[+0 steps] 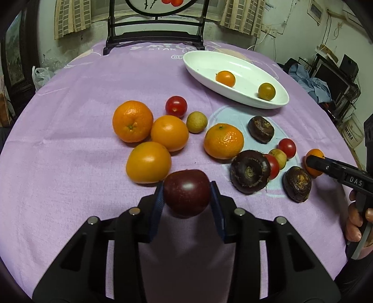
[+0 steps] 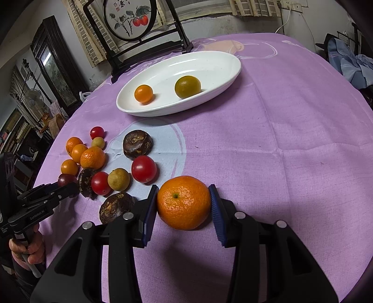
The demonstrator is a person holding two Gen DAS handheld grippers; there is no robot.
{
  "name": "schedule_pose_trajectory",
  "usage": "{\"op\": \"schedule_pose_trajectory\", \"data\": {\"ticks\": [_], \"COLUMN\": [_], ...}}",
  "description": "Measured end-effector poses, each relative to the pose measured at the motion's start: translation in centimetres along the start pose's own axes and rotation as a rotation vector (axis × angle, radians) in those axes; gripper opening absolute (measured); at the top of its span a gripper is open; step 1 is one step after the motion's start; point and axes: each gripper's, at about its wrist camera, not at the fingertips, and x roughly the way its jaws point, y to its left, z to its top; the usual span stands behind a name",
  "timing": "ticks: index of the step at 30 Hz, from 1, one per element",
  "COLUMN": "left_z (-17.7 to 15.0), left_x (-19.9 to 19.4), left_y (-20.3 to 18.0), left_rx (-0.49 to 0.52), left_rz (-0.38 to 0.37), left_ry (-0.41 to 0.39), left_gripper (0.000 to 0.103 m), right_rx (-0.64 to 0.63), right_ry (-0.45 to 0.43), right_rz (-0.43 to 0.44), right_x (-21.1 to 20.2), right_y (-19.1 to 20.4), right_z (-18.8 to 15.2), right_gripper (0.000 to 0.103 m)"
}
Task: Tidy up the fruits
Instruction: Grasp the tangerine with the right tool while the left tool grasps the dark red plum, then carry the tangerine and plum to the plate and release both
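My left gripper (image 1: 186,193) is shut on a dark red plum (image 1: 186,192), just above the purple cloth. My right gripper (image 2: 184,202) is shut on an orange mandarin (image 2: 183,202), low over the cloth. The white oval dish (image 1: 202,70) at the back right holds a small orange fruit (image 1: 225,78) and a greenish one (image 1: 266,91). The dish also shows in the right wrist view (image 2: 216,63). Loose on the cloth lie several oranges (image 1: 132,121), cherry tomatoes (image 1: 176,106), pale longans (image 1: 196,122) and dark brown water chestnuts (image 1: 250,171).
A dark wooden stand with a round painted panel (image 2: 129,18) stands at the table's far edge. The round table drops off on all sides. Bare cloth stretches right of the dish (image 2: 291,116). Room clutter lies beyond.
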Motion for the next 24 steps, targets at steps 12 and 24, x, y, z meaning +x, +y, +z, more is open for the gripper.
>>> {"op": "schedule_pose_trajectory", "data": {"ticks": [12,24], "left_z": [0.5,10.9], "left_x": [-2.7,-1.5], "left_y": [-3.0,-5.8], "left_rx": [0.111,0.144], "left_rz": [-0.001,-0.057], "left_ry": [-0.096,-0.208], "left_gripper": [0.039,0.039], "right_rx": [-0.066,-0.006], "right_ry": [-0.074,-0.286], "right_rz": [0.095,0.028], "right_x": [-1.4,0.4], "right_y": [1.6,1.0], "right_z": [0.8,11.9], "right_gripper": [0.043,0.044]}}
